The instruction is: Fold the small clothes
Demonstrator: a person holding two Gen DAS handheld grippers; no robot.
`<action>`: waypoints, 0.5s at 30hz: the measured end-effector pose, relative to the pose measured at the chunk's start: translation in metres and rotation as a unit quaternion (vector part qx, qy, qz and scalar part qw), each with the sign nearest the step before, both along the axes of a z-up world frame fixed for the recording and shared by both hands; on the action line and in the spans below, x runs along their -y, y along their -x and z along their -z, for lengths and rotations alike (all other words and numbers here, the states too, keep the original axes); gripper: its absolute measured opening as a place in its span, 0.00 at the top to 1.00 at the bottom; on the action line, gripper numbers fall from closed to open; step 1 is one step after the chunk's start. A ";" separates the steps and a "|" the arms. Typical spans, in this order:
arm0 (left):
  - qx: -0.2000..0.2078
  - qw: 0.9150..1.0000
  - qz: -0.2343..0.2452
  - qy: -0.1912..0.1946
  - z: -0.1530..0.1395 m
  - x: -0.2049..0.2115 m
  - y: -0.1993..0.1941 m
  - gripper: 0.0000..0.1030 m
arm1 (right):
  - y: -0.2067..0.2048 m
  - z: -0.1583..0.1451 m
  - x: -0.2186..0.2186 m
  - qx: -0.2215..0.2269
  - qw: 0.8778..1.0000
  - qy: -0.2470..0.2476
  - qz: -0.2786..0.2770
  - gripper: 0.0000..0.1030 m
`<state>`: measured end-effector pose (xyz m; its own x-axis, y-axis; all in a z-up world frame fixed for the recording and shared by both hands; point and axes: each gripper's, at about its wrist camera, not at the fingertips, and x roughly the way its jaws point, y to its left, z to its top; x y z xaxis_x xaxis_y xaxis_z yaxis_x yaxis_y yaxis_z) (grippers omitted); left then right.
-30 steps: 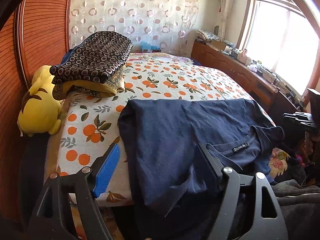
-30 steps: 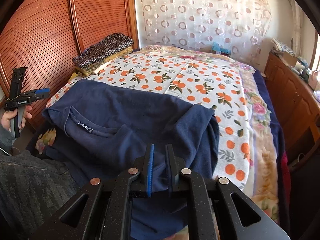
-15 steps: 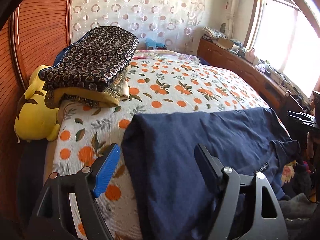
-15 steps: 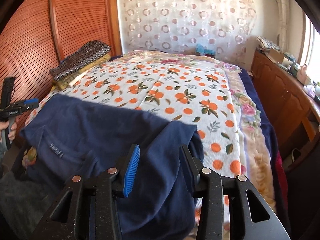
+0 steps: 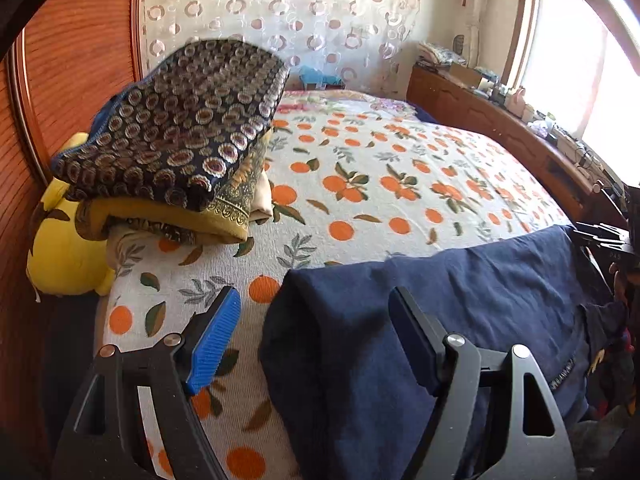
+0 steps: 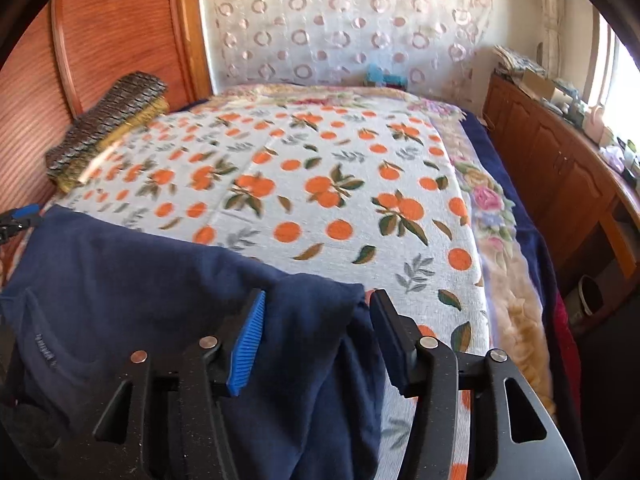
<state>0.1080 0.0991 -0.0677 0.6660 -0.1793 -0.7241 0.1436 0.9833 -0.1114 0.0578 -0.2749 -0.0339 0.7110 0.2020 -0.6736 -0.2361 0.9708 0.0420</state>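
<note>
Both your fingers stand open, the right gripper [image 6: 316, 340] having just released the dark navy cotton T-shirt [image 6: 152, 280]; it lies half-folded at the orange-print bed [image 6: 320, 168] edge, more folds remaining.

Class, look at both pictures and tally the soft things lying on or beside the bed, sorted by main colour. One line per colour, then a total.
Navy: 1, the T-shirt at the near edge.
Dark with ring pattern: 1, the top folded blanket.
Mustard yellow: 1, the folded blanket beneath it.
Bright yellow: 1, the plush toy beside the bed.
Total: 4
</note>
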 end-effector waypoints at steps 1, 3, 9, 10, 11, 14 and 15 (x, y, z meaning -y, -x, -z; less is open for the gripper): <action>-0.005 1.000 0.000 0.002 0.003 0.000 -0.003 0.25 | -0.004 0.002 0.000 -0.005 1.000 -0.002 0.001 0.43; -0.017 1.000 -0.001 0.007 0.009 -0.001 -0.007 0.25 | -0.011 0.006 0.002 -0.013 1.000 -0.006 0.004 0.41; -0.025 0.999 0.008 0.023 0.017 -0.001 -0.009 0.32 | -0.022 0.011 0.003 -0.020 1.000 -0.023 -0.003 0.41; -0.025 0.999 0.009 0.027 0.018 -0.001 -0.009 0.33 | -0.021 0.011 0.003 -0.018 1.000 -0.021 -0.005 0.41; -0.025 0.999 0.009 0.031 0.018 -0.001 -0.009 0.36 | -0.021 0.011 0.002 -0.017 1.000 -0.020 -0.007 0.41; -0.026 0.999 0.011 0.035 0.017 -0.001 -0.010 0.42 | -0.017 0.012 0.003 -0.015 0.999 -0.023 -0.019 0.59; -0.027 0.999 0.011 0.034 0.017 0.000 -0.011 0.46 | -0.014 0.013 0.003 -0.016 0.999 -0.026 -0.023 0.66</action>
